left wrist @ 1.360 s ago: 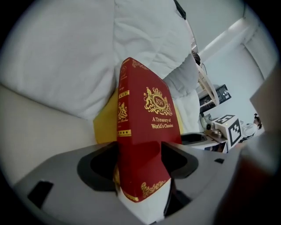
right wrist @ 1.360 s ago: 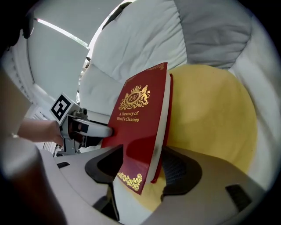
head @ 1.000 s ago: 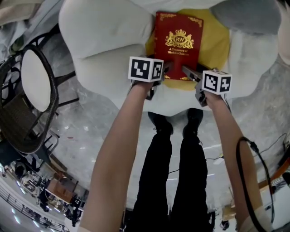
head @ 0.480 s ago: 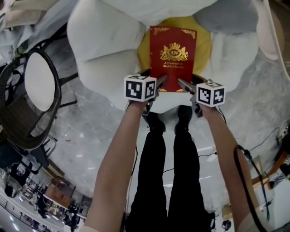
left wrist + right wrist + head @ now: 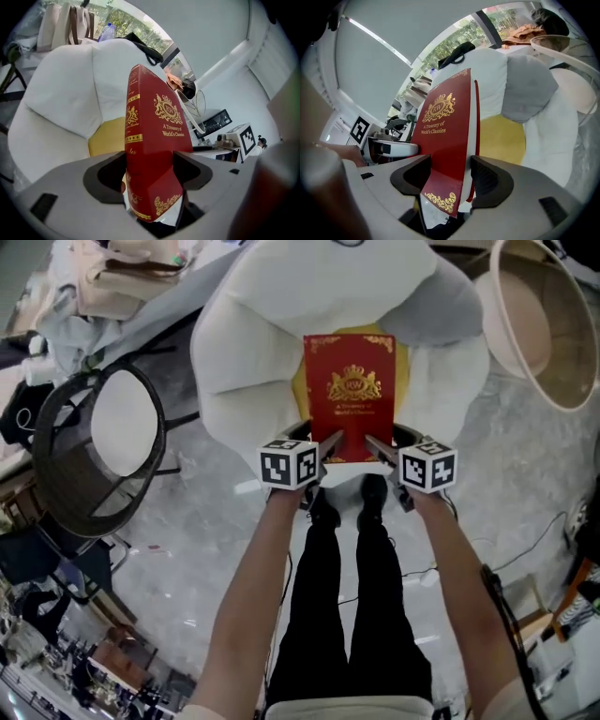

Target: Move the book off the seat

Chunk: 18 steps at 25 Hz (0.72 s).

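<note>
1. Presently, one red book (image 5: pixel 348 395) is held over the single yellow seat cushion (image 5: pixel 301 381) of one white armchair (image 5: pixel 244 362).
2. Two tongs are counted, left tongs (image 5: pixel 325 446) and right tongs (image 5: pixel 375 444); each is clamped on one near corner of the book.

Black trousers (image 5: pixel 349 615), black shoes (image 5: pixel 324 509); 2 grey tools (image 5: pixel 330 441) (image 5: pixel 373 442) with marker cubes (image 5: pixel 289 465).

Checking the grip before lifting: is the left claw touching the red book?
Touching. The left gripper view shows the left claw shut on the red book, jaws pressing both sides.
</note>
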Each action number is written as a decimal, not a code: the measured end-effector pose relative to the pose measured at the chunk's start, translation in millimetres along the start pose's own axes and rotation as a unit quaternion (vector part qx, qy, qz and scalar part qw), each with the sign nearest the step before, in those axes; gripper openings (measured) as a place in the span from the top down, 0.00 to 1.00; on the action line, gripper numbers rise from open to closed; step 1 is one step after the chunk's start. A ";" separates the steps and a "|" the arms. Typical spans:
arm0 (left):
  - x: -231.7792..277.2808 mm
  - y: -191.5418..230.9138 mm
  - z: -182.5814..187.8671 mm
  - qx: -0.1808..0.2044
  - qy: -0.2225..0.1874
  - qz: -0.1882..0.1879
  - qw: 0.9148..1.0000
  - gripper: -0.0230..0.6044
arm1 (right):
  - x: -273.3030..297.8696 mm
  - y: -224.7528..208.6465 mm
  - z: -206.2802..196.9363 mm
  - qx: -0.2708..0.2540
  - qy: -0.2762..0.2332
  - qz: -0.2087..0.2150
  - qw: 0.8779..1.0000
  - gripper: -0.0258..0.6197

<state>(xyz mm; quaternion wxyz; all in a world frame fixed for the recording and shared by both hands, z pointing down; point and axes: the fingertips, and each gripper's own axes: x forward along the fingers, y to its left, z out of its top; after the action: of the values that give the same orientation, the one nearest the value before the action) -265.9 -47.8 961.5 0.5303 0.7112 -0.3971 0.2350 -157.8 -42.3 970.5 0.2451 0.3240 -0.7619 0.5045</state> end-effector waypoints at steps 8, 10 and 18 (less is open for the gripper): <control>-88.9 -47.8 18.7 -0.016 -0.021 -0.026 0.999 0.46 | -68.6 79.1 29.1 -0.021 0.010 -0.017 1.000 0.52; -107.0 -60.1 19.2 -0.020 -0.025 -0.029 0.999 0.46 | -85.1 94.0 32.1 -0.026 0.011 -0.020 0.999 0.52; -190.3 -103.8 17.2 -0.019 -0.026 -0.028 0.999 0.47 | -145.3 164.1 33.3 -0.032 0.015 -0.020 0.999 0.52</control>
<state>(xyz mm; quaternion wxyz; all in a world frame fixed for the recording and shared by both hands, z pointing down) -292.1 8.8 753.2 0.5393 0.7177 -0.3955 0.1940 -183.6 8.7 756.3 0.2764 0.3236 -0.7675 0.4794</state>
